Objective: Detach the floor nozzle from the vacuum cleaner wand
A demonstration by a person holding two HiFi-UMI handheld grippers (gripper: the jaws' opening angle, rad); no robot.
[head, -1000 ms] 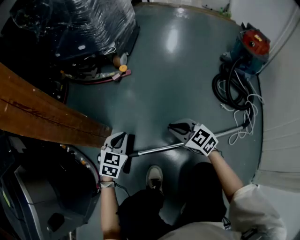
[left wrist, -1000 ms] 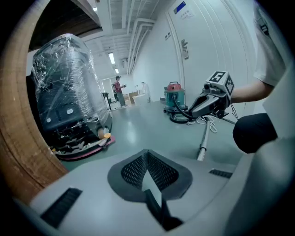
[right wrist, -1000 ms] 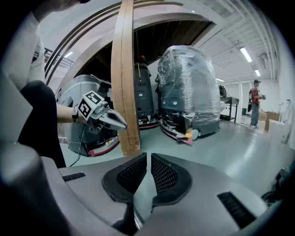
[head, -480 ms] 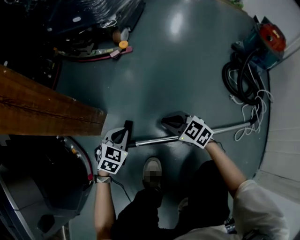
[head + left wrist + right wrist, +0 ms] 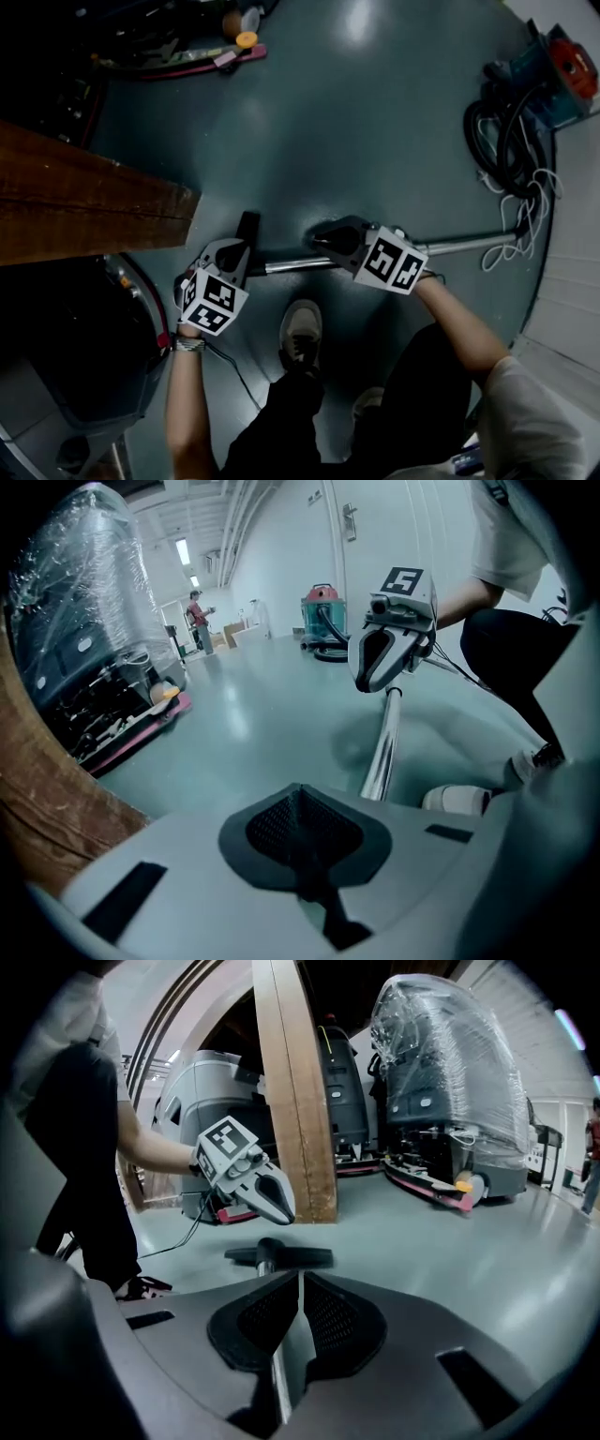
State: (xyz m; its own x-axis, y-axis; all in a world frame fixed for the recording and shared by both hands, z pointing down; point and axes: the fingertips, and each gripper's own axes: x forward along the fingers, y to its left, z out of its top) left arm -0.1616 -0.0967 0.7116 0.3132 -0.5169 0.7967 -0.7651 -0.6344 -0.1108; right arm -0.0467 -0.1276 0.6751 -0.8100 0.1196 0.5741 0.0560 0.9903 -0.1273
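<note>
Where nozzle [image 5: 247, 231] meets wand [image 5: 292, 263], open floor [image 5: 375, 131] surrounds.

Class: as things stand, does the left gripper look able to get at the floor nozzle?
Probably yes. The left gripper hangs close above the floor nozzle with only open air between; nothing blocks it. Its jaws are shut, so they must open first.

The floor nozzle [image 5: 278, 1256] is black, the wand [image 5: 381, 754] silvery, the floor [image 5: 356, 141] grey-green, the beam [image 5: 84, 202] brown.
</note>
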